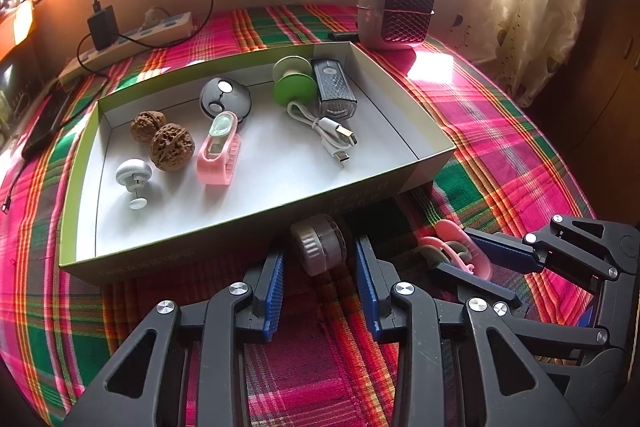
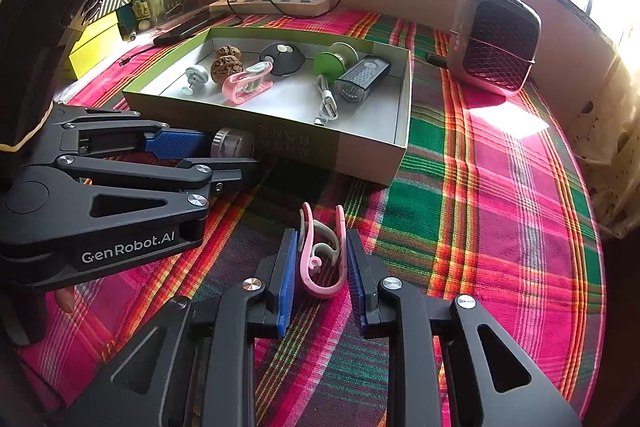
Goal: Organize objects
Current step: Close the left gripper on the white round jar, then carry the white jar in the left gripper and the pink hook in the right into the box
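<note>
Jaws of the left gripper (image 1: 320, 267) are set apart on either side of a small round jar (image 1: 318, 247), which lies on its side on the plaid cloth (image 2: 500, 187), just in front of the near wall of the cardboard tray (image 1: 280, 215). A gap is visible between each blue pad and the jar, so no contact is made. Jaws of the right gripper (image 2: 322, 263) are closed on a pink clip (image 2: 320, 259), both blue pads being pressed against its outer arms; the clip is held just above or on the cloth, which of the two cannot be determined.

Inside the tray, the following are laid out: two walnuts (image 1: 162, 139), a white knob (image 1: 134, 177), a second pink clip (image 1: 218, 153), a dark dome-shaped item (image 1: 226, 97), a green spool (image 1: 294, 81), a grey rectangular light (image 1: 332, 87) and a coiled white cable (image 1: 324, 131).

Behind the tray, a small heater (image 1: 396, 7) is stood upright on the cloth. A power strip (image 1: 132, 39) with a black adapter (image 1: 102, 27) plugged in is placed against the back wall.
</note>
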A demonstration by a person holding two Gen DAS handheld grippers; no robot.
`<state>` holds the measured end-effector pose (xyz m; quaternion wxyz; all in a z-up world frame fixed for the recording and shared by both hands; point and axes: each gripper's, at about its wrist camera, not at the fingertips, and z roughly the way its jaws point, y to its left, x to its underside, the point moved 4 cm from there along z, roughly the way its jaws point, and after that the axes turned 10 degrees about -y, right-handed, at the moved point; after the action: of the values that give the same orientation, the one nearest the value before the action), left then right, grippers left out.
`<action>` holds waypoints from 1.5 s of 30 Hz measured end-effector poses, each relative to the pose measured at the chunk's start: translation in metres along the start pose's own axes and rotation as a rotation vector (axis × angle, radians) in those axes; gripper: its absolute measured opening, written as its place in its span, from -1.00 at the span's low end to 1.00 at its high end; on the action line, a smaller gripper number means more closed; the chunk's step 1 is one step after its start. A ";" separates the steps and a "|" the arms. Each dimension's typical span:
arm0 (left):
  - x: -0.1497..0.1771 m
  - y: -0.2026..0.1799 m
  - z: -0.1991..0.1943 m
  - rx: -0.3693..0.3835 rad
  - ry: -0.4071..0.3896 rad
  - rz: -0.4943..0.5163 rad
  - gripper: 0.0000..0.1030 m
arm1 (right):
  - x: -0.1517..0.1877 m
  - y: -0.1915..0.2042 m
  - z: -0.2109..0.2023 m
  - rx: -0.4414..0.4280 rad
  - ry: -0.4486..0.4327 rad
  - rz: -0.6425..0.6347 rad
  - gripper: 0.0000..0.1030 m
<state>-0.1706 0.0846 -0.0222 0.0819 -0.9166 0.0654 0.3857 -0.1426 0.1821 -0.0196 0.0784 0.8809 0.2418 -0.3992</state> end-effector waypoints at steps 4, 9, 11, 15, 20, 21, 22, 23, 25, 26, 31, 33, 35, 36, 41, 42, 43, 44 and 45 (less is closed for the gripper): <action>0.000 0.003 0.000 -0.004 -0.001 -0.007 -0.56 | 0.000 0.000 0.000 0.000 0.000 0.000 -0.53; -0.001 0.005 0.000 -0.004 -0.004 -0.012 -0.67 | 0.000 0.000 0.000 -0.001 0.000 0.001 -0.53; -0.001 0.006 0.000 -0.005 -0.005 -0.012 -0.67 | 0.000 0.000 0.000 -0.001 0.001 0.000 -0.53; -0.001 0.006 0.000 -0.004 -0.005 -0.011 -0.67 | 0.000 0.000 0.000 -0.001 0.000 0.001 -0.53; -0.001 0.006 -0.001 -0.003 -0.008 -0.014 -0.67 | 0.000 -0.001 0.000 -0.001 0.000 0.000 -0.53; -0.001 0.006 -0.001 -0.003 -0.008 -0.014 -0.67 | -0.001 -0.001 0.000 -0.001 0.000 0.001 -0.53; -0.001 0.006 -0.001 -0.003 -0.007 -0.013 -0.67 | -0.001 -0.001 0.000 -0.001 0.000 0.000 -0.53; 0.000 0.006 -0.001 -0.002 -0.008 -0.014 -0.67 | -0.001 -0.001 0.001 0.000 0.000 0.000 -0.53; 0.000 0.006 -0.001 -0.003 -0.008 -0.013 -0.67 | -0.001 -0.001 0.001 0.000 0.000 -0.001 -0.53; 0.000 0.006 -0.001 -0.002 -0.007 -0.014 -0.67 | -0.001 -0.001 0.000 0.002 0.000 -0.002 -0.53; 0.001 0.006 -0.003 0.007 -0.009 -0.016 -0.67 | 0.000 0.003 -0.001 0.015 0.000 -0.010 -0.53; 0.002 0.006 -0.005 0.008 -0.014 -0.014 -0.67 | 0.001 0.004 -0.002 0.016 0.000 -0.008 -0.53; 0.002 0.005 -0.008 0.010 -0.019 -0.011 -0.67 | 0.002 0.004 -0.004 0.012 -0.002 0.002 -0.53; 0.003 0.005 -0.010 0.010 -0.023 -0.011 -0.67 | 0.002 0.005 -0.005 0.008 -0.003 0.004 -0.53; 0.003 0.007 -0.020 0.014 -0.040 -0.011 -0.67 | 0.001 0.007 -0.010 0.002 -0.016 0.021 -0.53; 0.003 0.008 -0.022 0.014 -0.043 -0.013 -0.67 | 0.001 0.007 -0.012 0.005 -0.019 0.024 -0.53; 0.002 0.008 -0.024 0.014 -0.045 -0.015 -0.67 | 0.000 0.007 -0.013 0.008 -0.023 0.029 -0.53; 0.002 0.009 -0.026 0.015 -0.047 -0.016 -0.67 | 0.000 0.005 -0.015 0.009 -0.029 0.036 -0.53; 0.001 0.011 -0.027 0.015 -0.049 -0.021 -0.67 | -0.002 0.004 -0.017 0.010 -0.034 0.043 -0.53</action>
<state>-0.1525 0.0687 -0.0055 0.0944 -0.9070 0.0569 0.4065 -0.1308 0.1835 -0.0074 0.0868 0.8794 0.2193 -0.4135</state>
